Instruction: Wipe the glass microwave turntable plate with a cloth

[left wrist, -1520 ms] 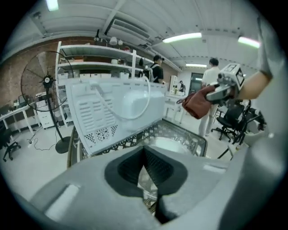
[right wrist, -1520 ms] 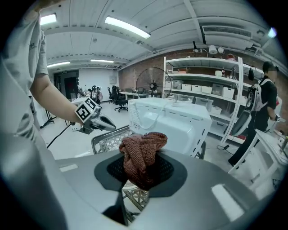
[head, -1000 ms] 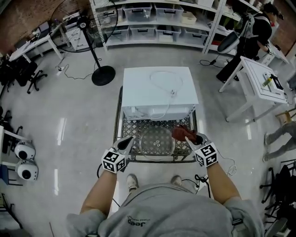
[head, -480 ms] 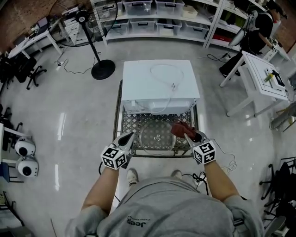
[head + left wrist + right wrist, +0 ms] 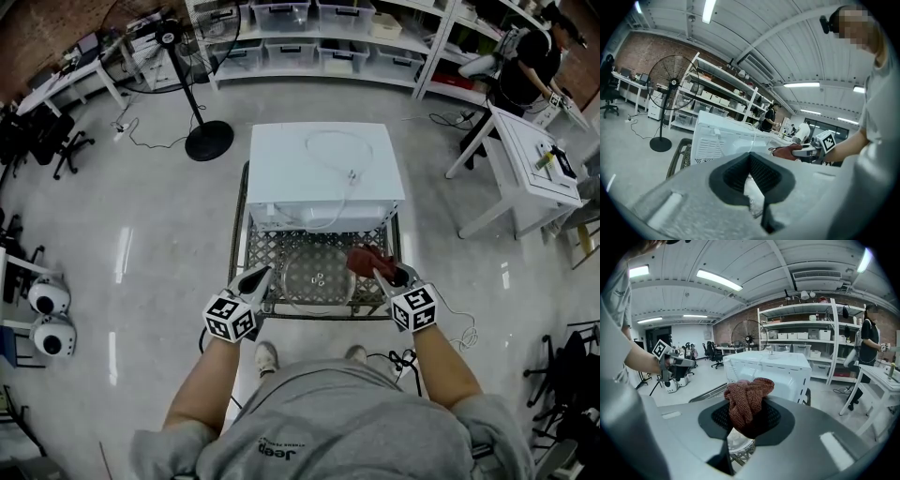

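Cloth (image 5: 747,397), rust-red knit, bunched, clamped in R gripper (image 5: 745,425) by round clear glass plate (image 5: 317,275); L gripper (image 5: 255,278) closed, empty, opposite side.

The cloth (image 5: 366,261) is knitted and rough. The plate (image 5: 317,277) is clear, shiny glass. The table (image 5: 267,249) is dark metal mesh. The microwave (image 5: 323,173) is smooth and white. The floor (image 5: 141,253) is glossy.

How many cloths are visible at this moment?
1. The red cloth is pinched in the fingers of the right gripper, by the right edge of the glass plate. The left gripper holds none. Others may be hidden.
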`<state>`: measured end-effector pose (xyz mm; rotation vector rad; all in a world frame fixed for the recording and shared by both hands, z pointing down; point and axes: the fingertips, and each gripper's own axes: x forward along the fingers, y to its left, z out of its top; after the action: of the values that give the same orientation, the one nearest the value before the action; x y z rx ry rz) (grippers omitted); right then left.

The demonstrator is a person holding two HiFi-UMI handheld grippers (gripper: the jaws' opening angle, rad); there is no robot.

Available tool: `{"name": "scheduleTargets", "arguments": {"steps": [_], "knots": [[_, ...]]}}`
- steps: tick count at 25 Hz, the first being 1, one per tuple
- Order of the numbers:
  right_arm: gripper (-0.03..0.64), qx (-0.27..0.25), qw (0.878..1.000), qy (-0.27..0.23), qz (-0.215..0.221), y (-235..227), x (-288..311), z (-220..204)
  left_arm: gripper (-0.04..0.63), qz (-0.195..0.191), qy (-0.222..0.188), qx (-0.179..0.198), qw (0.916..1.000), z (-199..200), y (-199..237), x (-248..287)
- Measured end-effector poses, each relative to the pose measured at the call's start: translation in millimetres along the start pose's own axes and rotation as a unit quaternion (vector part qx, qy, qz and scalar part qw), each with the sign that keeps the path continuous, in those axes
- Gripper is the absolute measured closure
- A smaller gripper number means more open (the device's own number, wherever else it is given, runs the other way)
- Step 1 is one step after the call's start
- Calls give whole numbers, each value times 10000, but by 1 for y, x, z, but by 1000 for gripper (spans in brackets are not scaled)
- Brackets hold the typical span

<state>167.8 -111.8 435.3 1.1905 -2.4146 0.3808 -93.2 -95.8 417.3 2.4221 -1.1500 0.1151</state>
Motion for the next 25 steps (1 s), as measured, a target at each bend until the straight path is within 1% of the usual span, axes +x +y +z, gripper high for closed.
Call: {"name": "scheduleTargets", "arguments": {"steps": [25], "knots": [[525, -152, 9999, 32, -39, 3, -9, 0, 597, -42, -90, 33, 9999, 8, -6, -6]]}}
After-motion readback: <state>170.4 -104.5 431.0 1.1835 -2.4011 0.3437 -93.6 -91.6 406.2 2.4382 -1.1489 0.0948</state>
